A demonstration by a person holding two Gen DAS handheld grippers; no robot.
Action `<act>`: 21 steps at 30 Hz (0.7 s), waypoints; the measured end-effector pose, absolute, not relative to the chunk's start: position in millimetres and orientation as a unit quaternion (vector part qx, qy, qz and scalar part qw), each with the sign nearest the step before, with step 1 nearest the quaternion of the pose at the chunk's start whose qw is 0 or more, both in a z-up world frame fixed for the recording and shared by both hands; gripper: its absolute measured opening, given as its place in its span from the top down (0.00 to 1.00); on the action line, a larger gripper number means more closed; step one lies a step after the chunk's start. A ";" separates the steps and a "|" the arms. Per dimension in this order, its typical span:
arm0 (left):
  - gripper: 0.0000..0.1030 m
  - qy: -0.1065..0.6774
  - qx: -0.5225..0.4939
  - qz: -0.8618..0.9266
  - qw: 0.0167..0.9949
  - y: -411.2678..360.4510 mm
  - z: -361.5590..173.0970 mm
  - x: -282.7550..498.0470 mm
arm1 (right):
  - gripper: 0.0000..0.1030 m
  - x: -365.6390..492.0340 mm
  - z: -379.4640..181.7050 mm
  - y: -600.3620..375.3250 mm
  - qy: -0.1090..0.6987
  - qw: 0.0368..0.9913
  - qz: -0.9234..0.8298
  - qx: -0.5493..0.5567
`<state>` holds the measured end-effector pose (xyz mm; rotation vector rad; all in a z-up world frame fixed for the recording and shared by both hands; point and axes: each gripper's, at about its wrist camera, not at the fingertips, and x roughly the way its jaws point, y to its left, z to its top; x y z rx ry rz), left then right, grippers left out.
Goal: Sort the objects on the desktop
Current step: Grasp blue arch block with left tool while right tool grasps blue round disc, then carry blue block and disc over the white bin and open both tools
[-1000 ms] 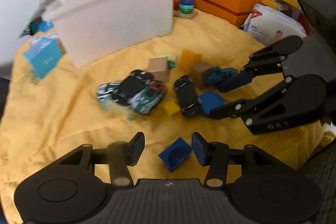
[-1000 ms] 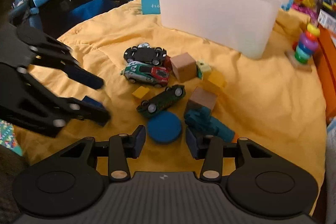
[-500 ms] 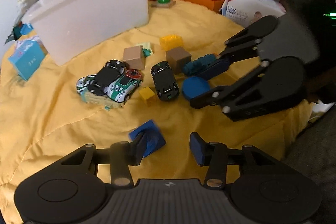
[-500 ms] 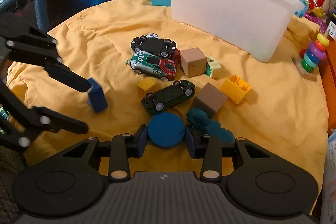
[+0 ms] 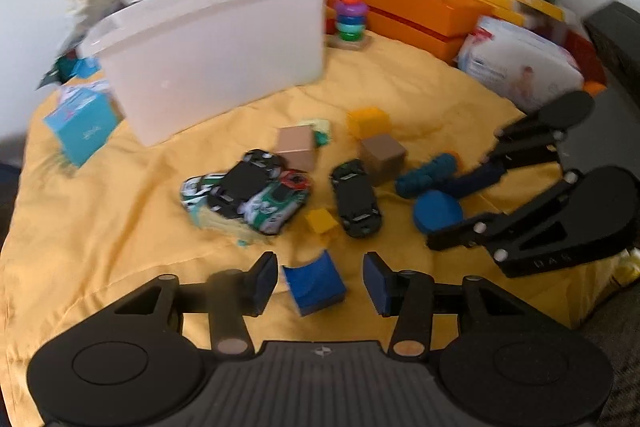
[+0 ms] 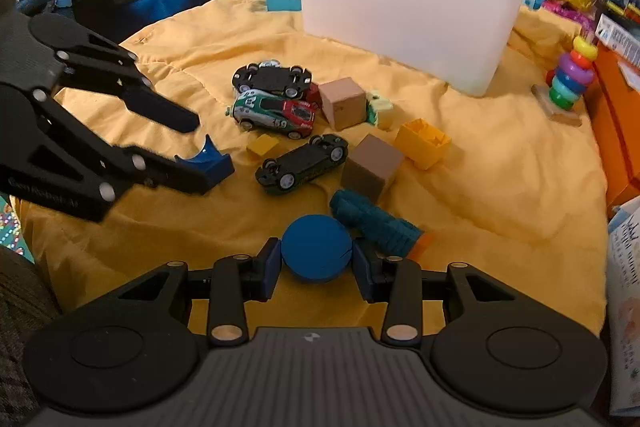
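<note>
A blue arch block (image 5: 314, 285) lies on the yellow cloth (image 5: 120, 227) between the pads of my left gripper (image 5: 320, 283). The jaws are opening, and a gap shows at the right pad. The right wrist view shows the same block (image 6: 208, 163) between the left gripper's (image 6: 200, 151) fingertips. My right gripper (image 6: 316, 265) is shut on a flat blue disc (image 6: 316, 253), with both pads against its rim. From the left wrist view the disc (image 5: 438, 213) sits between the right gripper's (image 5: 440, 217) fingers.
A big white bin (image 5: 216, 67) stands behind the toys. Between the grippers lie toy cars (image 6: 276, 107), a dark car (image 6: 302, 165), two brown cubes (image 6: 372, 167), yellow blocks (image 6: 422, 143) and a teal toy (image 6: 376, 223). A ring stacker (image 6: 570, 83) and orange boxes (image 5: 420, 15) stand at the far right.
My right gripper moved forward around the blue disc and closed on it. The blue arch block tipped against the left finger, then settled flat between the left gripper's fingers.
</note>
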<state>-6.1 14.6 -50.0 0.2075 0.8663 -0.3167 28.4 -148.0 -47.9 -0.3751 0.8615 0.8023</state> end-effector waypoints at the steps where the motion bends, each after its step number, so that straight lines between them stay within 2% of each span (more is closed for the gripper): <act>1: 0.49 0.427 0.094 -0.145 0.887 16.0 -53.8 -2.0 | 0.58 29.1 -48.5 -148.1 0.405 0.816 0.375 -0.173; 6: 0.51 0.453 0.064 -0.132 0.879 21.5 -70.1 9.6 | 0.58 28.5 -51.5 -146.2 0.407 0.814 0.375 -0.177; 8: 0.62 0.456 0.061 -0.138 0.877 19.8 -73.2 10.0 | 0.58 28.2 -52.7 -146.2 0.406 0.814 0.375 -0.177; 14: 0.62 0.446 0.064 -0.154 0.879 17.7 -64.1 3.4 | 0.59 28.5 -52.5 -149.7 0.405 0.815 0.378 -0.169; 21: 0.62 0.399 0.069 -0.160 0.900 17.0 -18.9 -0.1 | 0.59 29.8 -27.4 -151.1 0.378 0.823 0.382 -0.183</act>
